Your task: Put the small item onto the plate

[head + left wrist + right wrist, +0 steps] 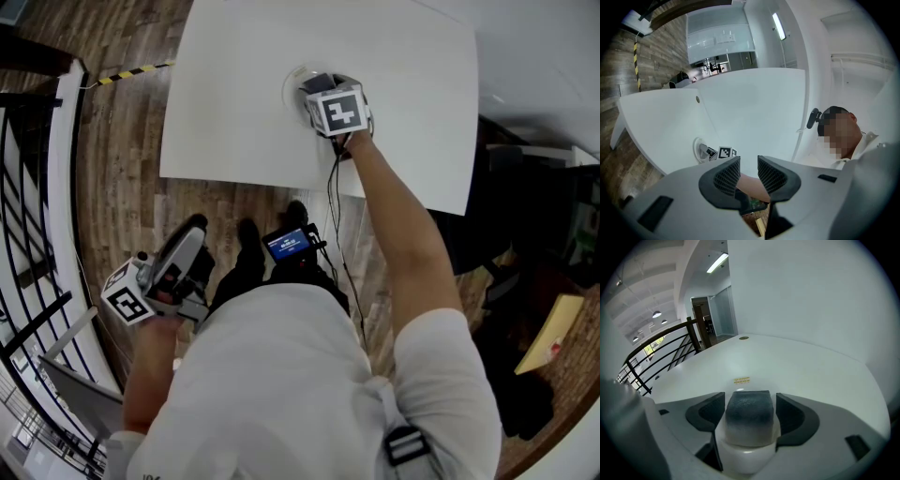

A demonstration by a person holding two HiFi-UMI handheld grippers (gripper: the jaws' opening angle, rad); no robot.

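Note:
A small block (749, 411), dark grey on top and fading to white below, sits between the jaws of my right gripper (750, 401), which close against both its sides. Just beneath it is the glossy white plate (747, 456). In the head view my right gripper (317, 86) reaches out over the small round plate (292, 82) on the white table (234, 122), hiding most of it. My left gripper (192, 234) hangs low by the person's left side, over the floor. Its jaws (749, 164) stand a narrow gap apart with nothing between them. The plate (698, 151) also shows far off in that view.
A black railing (28, 234) runs down the left, beside wooden floor (122, 178) marked with yellow-black tape (131, 70). A device with a blue screen (289, 244) hangs at the person's waist. A yellow sticker (741, 379) lies on the table beyond the plate.

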